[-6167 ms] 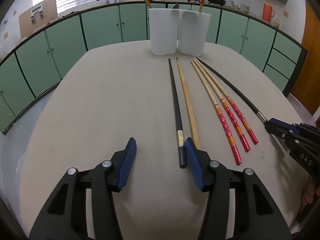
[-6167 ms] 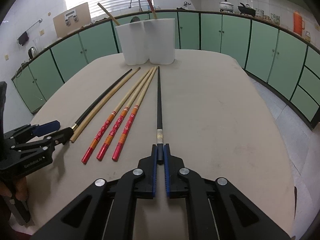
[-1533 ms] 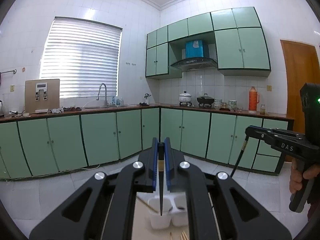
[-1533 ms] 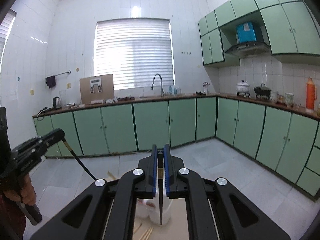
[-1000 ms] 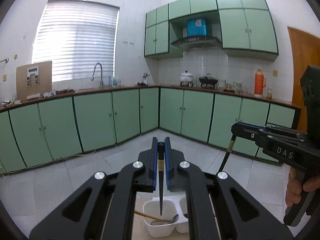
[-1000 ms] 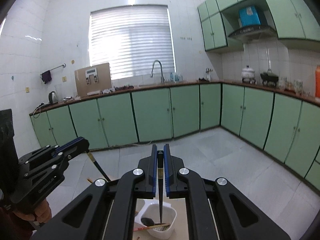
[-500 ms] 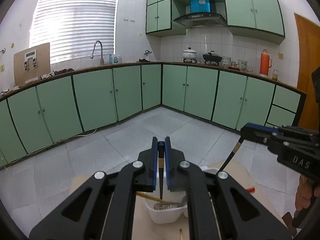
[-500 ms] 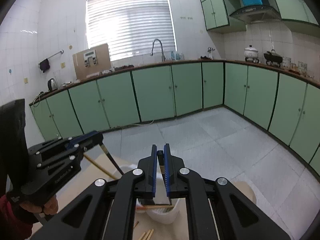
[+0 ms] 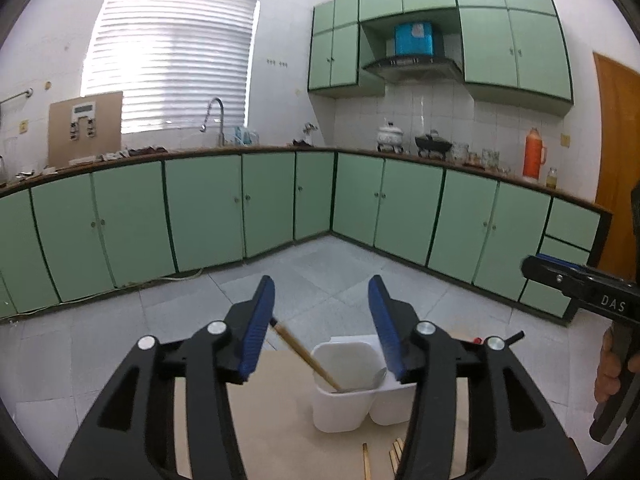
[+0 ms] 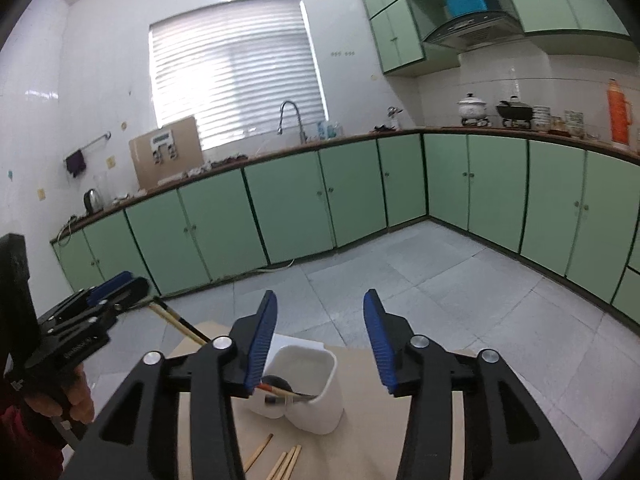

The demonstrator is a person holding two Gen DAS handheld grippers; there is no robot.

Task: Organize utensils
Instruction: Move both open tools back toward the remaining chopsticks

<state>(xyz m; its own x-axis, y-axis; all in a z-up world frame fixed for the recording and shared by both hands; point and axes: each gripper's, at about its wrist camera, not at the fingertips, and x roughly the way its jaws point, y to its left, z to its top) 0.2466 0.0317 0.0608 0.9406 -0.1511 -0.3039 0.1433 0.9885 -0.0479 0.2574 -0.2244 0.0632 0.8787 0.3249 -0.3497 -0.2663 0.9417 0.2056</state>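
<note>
Two white cups stand side by side on the beige table, below both grippers. My left gripper hangs above the left cup, its jaws opening with nothing between them. A wooden chopstick and a spoon lean in that cup. My right gripper hovers over the white cups, its jaws also opening and empty. A red chopstick and a dark one lie inside the cup under it. A black chopstick leans out of the other cup beside the left gripper.
Several loose chopsticks lie on the table in front of the cups; their tips show at the bottom of the left wrist view. The right gripper, held by a hand, is at the right. Green cabinets and tiled floor lie beyond.
Both grippers were shut on black chopsticks held upright over the cups; both jaws now stand apart and the chopsticks are gone from between them. Both hands came down toward the cups.
</note>
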